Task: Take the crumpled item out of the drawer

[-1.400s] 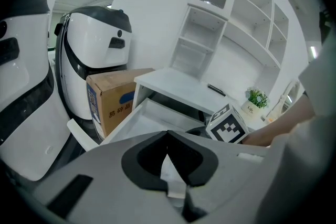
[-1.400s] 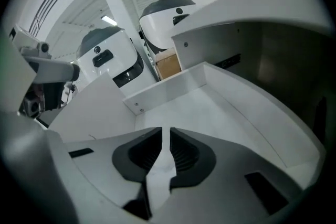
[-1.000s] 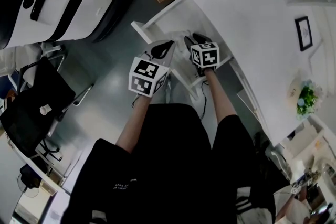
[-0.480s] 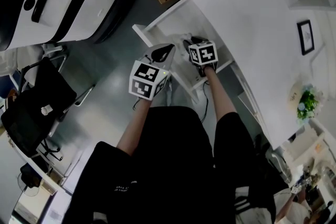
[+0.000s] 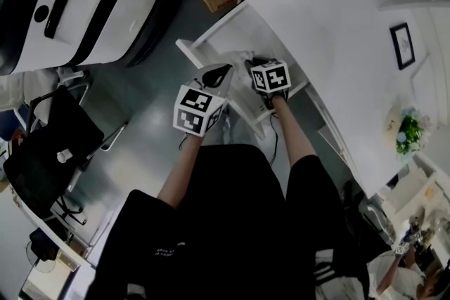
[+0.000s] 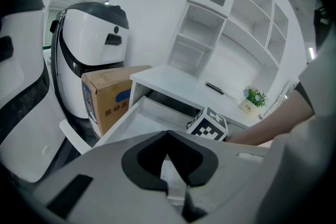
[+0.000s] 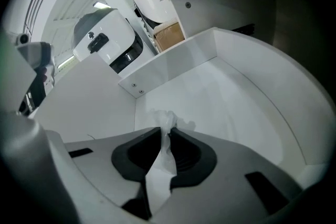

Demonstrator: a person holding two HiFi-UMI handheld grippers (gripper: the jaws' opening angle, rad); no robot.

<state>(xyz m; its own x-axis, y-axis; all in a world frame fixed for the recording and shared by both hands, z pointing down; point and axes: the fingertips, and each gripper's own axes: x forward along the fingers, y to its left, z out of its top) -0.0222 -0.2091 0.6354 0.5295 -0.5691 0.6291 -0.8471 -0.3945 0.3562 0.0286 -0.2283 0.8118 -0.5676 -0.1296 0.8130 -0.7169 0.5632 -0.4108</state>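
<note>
**My right gripper (image 7: 168, 132) pinched the crumpled tissue (image 7: 159, 171) inside the open drawer (image 7: 178, 63).**

Its 2 jaws were closing, with the pads pressed on the white tissue. The tissue rose from the drawer floor near a corner where 2 walls met. My left gripper (image 6: 168, 136) hung by the drawer's outer edge, its jaws brought together at the tips with nothing between them. The drawer stuck out from under the white desk (image 5: 316, 17), and a cardboard box (image 6: 107, 97) stood beside it.
</note>
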